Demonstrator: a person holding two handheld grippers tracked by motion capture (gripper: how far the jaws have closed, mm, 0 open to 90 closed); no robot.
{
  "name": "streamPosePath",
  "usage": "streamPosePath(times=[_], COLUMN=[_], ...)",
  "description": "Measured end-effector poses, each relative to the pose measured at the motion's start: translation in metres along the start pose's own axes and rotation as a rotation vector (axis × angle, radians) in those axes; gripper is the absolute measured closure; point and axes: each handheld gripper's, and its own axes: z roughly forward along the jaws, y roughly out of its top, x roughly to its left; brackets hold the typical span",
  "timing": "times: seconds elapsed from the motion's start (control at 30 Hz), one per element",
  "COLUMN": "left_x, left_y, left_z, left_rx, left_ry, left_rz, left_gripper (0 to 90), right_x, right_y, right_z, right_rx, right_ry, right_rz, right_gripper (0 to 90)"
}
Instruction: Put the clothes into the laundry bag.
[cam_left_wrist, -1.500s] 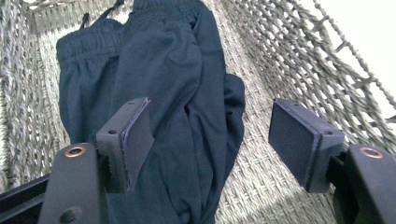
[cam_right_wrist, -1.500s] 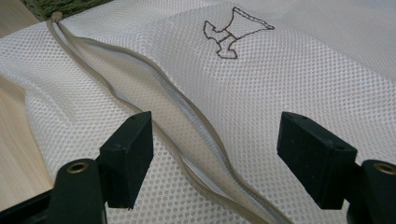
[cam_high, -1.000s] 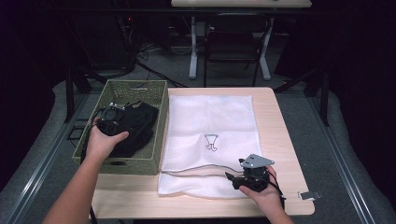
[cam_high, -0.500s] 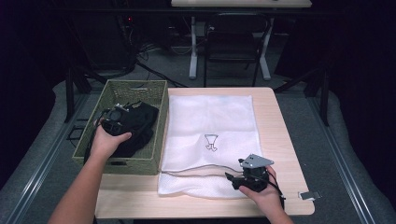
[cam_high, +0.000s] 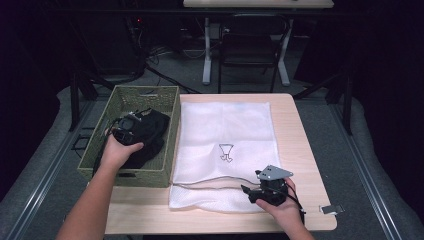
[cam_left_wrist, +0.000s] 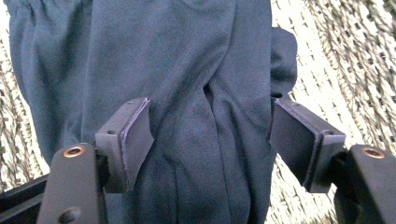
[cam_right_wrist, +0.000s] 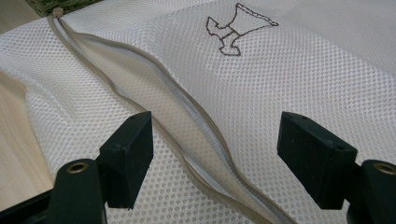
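Observation:
A dark garment (cam_high: 154, 126) lies bunched in a woven green basket (cam_high: 145, 90) at the table's left. My left gripper (cam_high: 130, 121) reaches down into the basket. In the left gripper view it (cam_left_wrist: 210, 122) stands open, with a fold of the dark garment (cam_left_wrist: 187, 56) between the jaws. A white mesh laundry bag (cam_high: 225, 125) lies flat beside the basket, with a small embroidered mark (cam_high: 226, 152). My right gripper (cam_high: 246, 192) hovers at the bag's near end. It (cam_right_wrist: 215, 140) is open, straddling the bag's unzipped opening (cam_right_wrist: 154, 79).
The wooden table (cam_high: 310, 150) has bare room to the right of the bag. A small metal clip (cam_high: 330, 209) lies near its front right corner. A chair (cam_high: 250, 45) and desk legs stand beyond the far edge.
My left gripper has sunk a little deeper into the basket, onto the garment. The right gripper has stayed where it was.

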Motion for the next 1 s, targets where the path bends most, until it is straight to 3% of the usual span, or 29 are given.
streamPosePath(times=[0.2, 0.43, 0.77, 1.0], left_x=[0.0, -0.003, -0.001, 0.003], left_y=[0.0, 0.002, 0.003, 0.003], left_z=[0.007, 0.013, 0.017, 0.019], left_rx=[0.027, 0.058, 0.07, 0.076], left_ry=[0.01, 0.015, 0.027, 0.059], left_rz=[-0.001, 0.027, 0.003, -0.016], left_gripper=[26.9, 25.9, 23.5, 21.5], right_x=[0.0, 0.0, 0.0, 0.0], right_y=[0.0, 0.0, 0.0, 0.0], right_z=[0.0, 0.001, 0.0, 0.001], right_rx=[0.001, 0.003, 0.003, 0.004], right_ry=[0.001, 0.001, 0.002, 0.003], right_rz=[-0.002, 0.0, -0.003, -0.003], right_gripper=[26.7, 26.7, 26.6, 26.6])
